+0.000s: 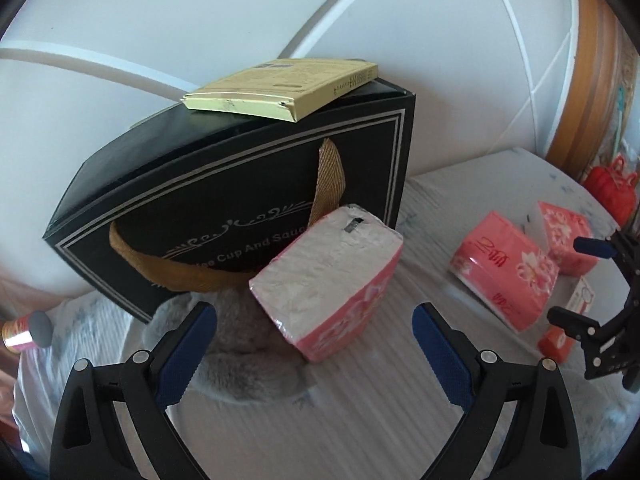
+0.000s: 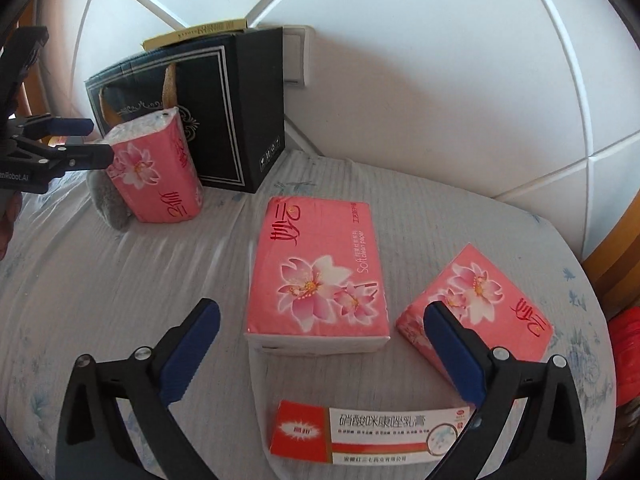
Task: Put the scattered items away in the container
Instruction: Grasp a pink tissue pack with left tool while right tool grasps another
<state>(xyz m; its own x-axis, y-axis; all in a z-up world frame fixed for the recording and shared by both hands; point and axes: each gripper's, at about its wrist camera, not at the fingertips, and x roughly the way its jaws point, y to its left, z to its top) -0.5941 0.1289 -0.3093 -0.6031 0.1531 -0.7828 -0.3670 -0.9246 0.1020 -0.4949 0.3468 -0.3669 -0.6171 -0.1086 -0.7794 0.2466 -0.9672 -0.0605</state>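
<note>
Left wrist view is showing the left gripper (image 1: 314, 344) gaping wide, empty, before a tissue pack (image 1: 326, 280); the right gripper (image 2: 322, 354) is likewise spreading wide over a medicine box (image 2: 370, 432).

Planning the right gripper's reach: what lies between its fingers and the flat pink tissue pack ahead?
Only bare bedsheet separates the right gripper from the flat tissue pack, seen in the right wrist view.

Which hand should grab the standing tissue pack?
Probably the left. The left hand-held gripper is open right in front of the standing tissue pack, while the right hand-held gripper faces other packs.
</note>
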